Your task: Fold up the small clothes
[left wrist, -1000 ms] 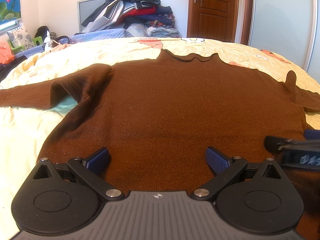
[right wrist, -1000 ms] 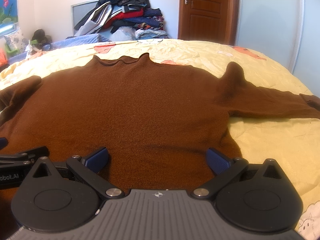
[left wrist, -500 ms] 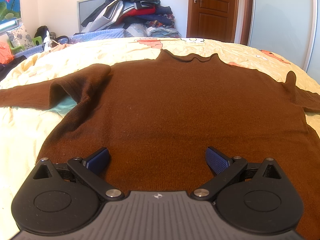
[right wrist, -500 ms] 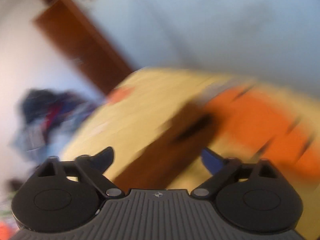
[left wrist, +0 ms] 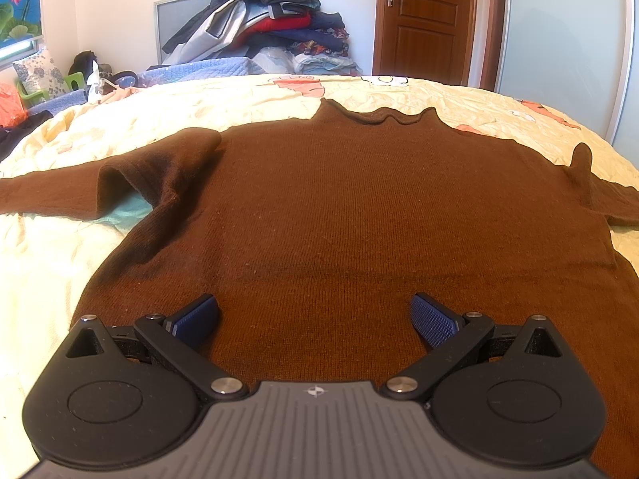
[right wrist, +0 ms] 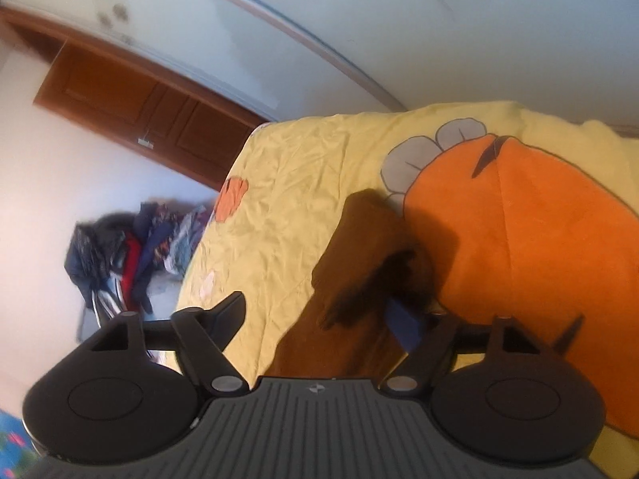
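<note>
Your left claw (left wrist: 315, 317) hangs low over the bottom hem of the brown sweater (left wrist: 359, 215), its two blue pads (left wrist: 195, 319) spread wide with nothing pinched between them; it is released, and whether the pads rest on the knit you cannot tell from this angle. The sweater lies face up and spread out on the bed (left wrist: 52, 239), which wears a pale yellow cover printed with orange cartoon shapes. Starting at the left of your left wrist view, one sleeve (left wrist: 60, 195) runs out flat to the edge of the picture, bunched at the shoulder. In the middle the body lies smooth, and the collar (left wrist: 383, 116) sits at the far end. At the right, the other sleeve (left wrist: 599, 199) runs off toward the bed's side.

Beyond the bed, a heap of clothes (left wrist: 271, 28) is stacked against the far wall, with a wooden door (left wrist: 427, 20) to its right.

Your right claw (right wrist: 319, 319) is rolled well over, so the room tilts in its view. It sits at the cuff end of the sweater's sleeve (right wrist: 359, 247), which lies on the yellow cover just beside a big orange print (right wrist: 539, 239). The sleeve passes between the two fingers, close against the blue pad (right wrist: 403, 321) on the right, while the dark finger (right wrist: 231, 313) on the left stands clear over the cover. The jaws are closing, though they have not clamped the cloth.
</note>
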### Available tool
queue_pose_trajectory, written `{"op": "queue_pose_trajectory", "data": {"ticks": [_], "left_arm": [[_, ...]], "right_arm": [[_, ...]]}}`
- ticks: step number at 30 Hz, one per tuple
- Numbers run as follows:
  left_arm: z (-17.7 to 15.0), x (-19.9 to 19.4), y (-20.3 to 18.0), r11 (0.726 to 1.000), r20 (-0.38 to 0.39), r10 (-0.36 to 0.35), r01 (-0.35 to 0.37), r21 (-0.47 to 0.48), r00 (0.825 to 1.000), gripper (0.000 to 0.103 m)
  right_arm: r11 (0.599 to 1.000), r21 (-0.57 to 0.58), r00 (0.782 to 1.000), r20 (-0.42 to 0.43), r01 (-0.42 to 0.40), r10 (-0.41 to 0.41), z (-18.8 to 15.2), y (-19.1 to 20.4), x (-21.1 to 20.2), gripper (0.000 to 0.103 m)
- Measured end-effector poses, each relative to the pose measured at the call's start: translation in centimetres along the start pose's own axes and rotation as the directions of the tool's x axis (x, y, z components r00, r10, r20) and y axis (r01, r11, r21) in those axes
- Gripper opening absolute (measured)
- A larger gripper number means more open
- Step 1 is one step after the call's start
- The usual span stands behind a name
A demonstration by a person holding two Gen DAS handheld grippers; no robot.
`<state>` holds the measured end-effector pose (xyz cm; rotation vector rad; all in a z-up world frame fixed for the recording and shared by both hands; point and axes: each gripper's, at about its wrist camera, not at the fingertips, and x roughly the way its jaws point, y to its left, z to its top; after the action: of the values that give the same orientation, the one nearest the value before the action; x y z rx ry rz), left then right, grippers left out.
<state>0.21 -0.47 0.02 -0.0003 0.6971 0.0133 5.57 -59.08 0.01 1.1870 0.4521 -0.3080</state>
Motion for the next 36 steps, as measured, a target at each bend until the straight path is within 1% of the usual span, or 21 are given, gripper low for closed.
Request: {"op": "queue_pose_trajectory", "data": {"ticks": [1,3,5,8,11,14,15,17,18,20,22,23,24,25,27,28,32,33,34,35,36], "left_arm": [[0.0,0.0,0.0,1.0,0.0,0.0,0.0,0.0,1.0,0.103],[0.0,0.0,0.0,1.0,0.0,0.0,0.0,0.0,1.0,0.103],[0.0,0.0,0.0,1.0,0.0,0.0,0.0,-0.001,1.0,0.103],[0.1,0.0,0.0,1.0,0.001,-0.004,0.004,-0.003,1.0,0.103],[0.2,0.0,0.1,1.0,0.003,-0.009,0.009,-0.008,1.0,0.103],[0.3,0.1,0.1,1.0,0.004,-0.01,0.01,-0.011,1.0,0.103],[0.3,0.1,0.0,1.0,0.003,-0.01,0.01,-0.01,1.0,0.103],[0.3,0.1,0.1,1.0,0.003,-0.01,0.01,-0.01,1.0,0.103],[0.3,0.1,0.1,1.0,0.004,-0.011,0.011,-0.011,1.0,0.103],[0.3,0.2,0.1,1.0,0.003,-0.01,0.01,-0.008,1.0,0.103],[0.3,0.2,0.1,1.0,0.003,-0.012,0.012,-0.006,1.0,0.103],[0.3,0.2,0.1,1.0,0.003,-0.013,0.013,-0.006,1.0,0.103],[0.3,0.2,0.1,1.0,0.003,-0.013,0.013,-0.004,1.0,0.103],[0.2,0.1,0.2,1.0,0.003,-0.014,0.014,-0.004,1.0,0.103],[0.2,0.0,0.3,1.0,0.004,-0.017,0.017,-0.005,1.0,0.103],[0.1,0.0,0.4,1.0,0.006,-0.02,0.02,-0.008,1.0,0.103],[0.4,-0.1,0.9,0.999,0.003,-0.033,0.033,-0.035,0.999,0.103],[0.8,-0.2,1.2,0.997,-0.002,-0.043,0.043,-0.059,0.999,0.103],[1.4,-0.1,1.7,0.993,-0.006,-0.069,0.068,-0.101,0.998,0.103],[2.2,0.1,2.4,0.981,-0.009,-0.106,0.103,-0.166,0.994,0.103],[3.1,0.6,3.3,0.956,-0.016,-0.154,0.145,-0.253,0.988,0.103]], "right_arm": [[1.0,0.024,1.0,0.001,0.004,-0.004,0.1,-0.3,0.0,0.06],[0.997,0.063,0.999,0.005,0.033,-0.033,0.4,-0.9,0.5,0.029],[0.994,0.088,0.998,0.002,0.059,-0.059,0.6,-1.6,1.1,0.009],[0.995,0.096,0.999,0.027,0.027,-0.03,0.1,-2.2,0.6,0.009],[1.0,0.03,0.997,0.076,-0.005,0.002,-1.5,-0.2,-0.8,0.012],[0.98,-0.083,0.982,0.026,-0.183,0.186,-5.9,5.0,-2.2,0.012],[0.96,-0.114,0.966,-0.017,-0.257,0.257,-8.1,7.2,-2.5,0.012],[0.896,-0.14,0.904,-0.142,-0.421,0.402,-13.5,11.4,-2.7,0.012],[0.863,-0.144,0.868,-0.209,-0.484,0.451,-16.3,13.3,-2.6,0.012],[0.797,-0.117,0.776,-0.347,-0.592,0.526,-22.5,16.4,-2.0,0.014],[0.768,-0.072,0.685,-0.511,-0.636,0.519,-28.4,18.3,-0.3,0.036],[0.781,-0.073,0.665,-0.577,-0.62,0.474,-31.1,18.6,0.5,0.076],[0.801,-0.096,0.682,-0.59,-0.591,0.432,-33.0,18.3,0.5,0.087],[0.803,-0.127,0.692,-0.595,-0.583,0.408,-34.2,17.8,0.2,0.085],[0.779,-0.169,0.685,-0.61,-0.604,0.398,-35.1,16.3,-1.0,0.085],[0.778,-0.203,0.706,-0.594,-0.595,0.385,-34.9,15.1,-1.9,0.085],[0.78,-0.397,0.836,-0.475,-0.483,0.275,-32.2,10.6,-4.6,0.085],[0.775,-0.447,0.861,-0.451,-0.446,0.235,-31.7,9.9,-5.0,0.085],[0.761,-0.497,0.879,-0.434,-0.418,0.199,-31.5,8.9,-5.4,0.085],[0.737,-0.526,0.881,-0.425,-0.425,0.205,-31.6,7.5,-5.4,0.079],[0.73,-0.528,0.88,-0.422,-0.433,0.217,-31.3,7.1,-5.9,0.079]]}}
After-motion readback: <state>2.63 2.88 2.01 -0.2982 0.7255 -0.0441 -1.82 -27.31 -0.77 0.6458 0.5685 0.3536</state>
